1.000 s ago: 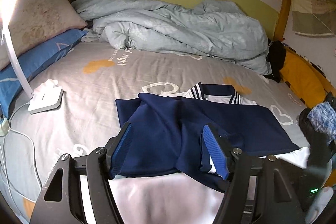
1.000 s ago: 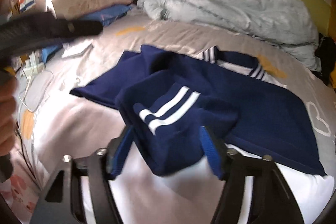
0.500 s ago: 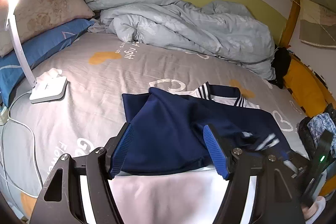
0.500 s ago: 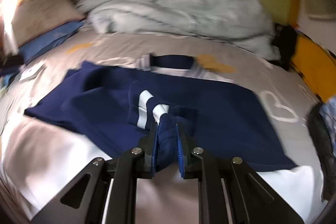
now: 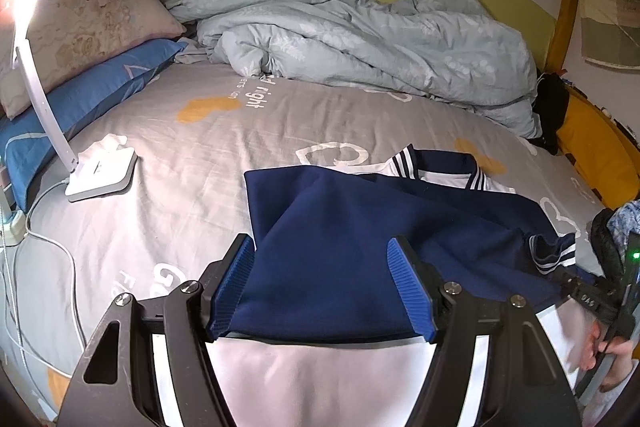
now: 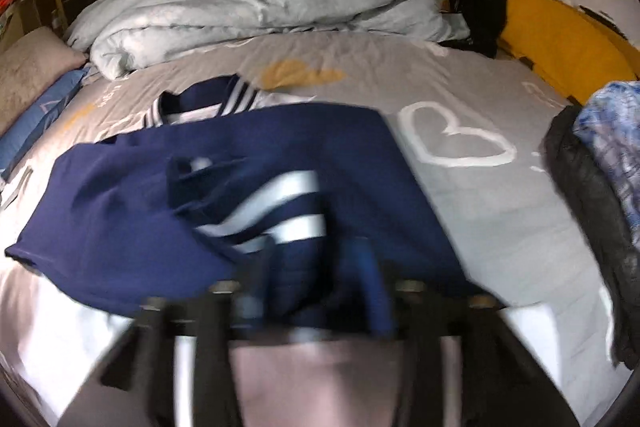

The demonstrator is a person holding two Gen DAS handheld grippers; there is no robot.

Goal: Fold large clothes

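Your navy-and-white garment [image 5: 352, 235] lies spread on the bed [image 5: 208, 131], so each flap can be folded over flat. Your left gripper [image 5: 320, 287] hovers above its near navy edge, jaws about half open and empty. Your right gripper [image 6: 316, 287] is blurred; its jaws are opening, with the striped sleeve cuff [image 6: 276, 211] lying just ahead of them, apparently let go. Count one garment, two pillows [image 5: 92, 23], one duvet [image 5: 360, 39], one lamp [image 5: 100, 171].

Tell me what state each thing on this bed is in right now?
Navy-and-white garment: partly folded, sleeves laid across.
Striped cuff: between the opening jaws of the right hand-held gripper.
Left hand-held gripper: open, holding nothing.
Duvet: crumpled.
Desk lamp: switched on.
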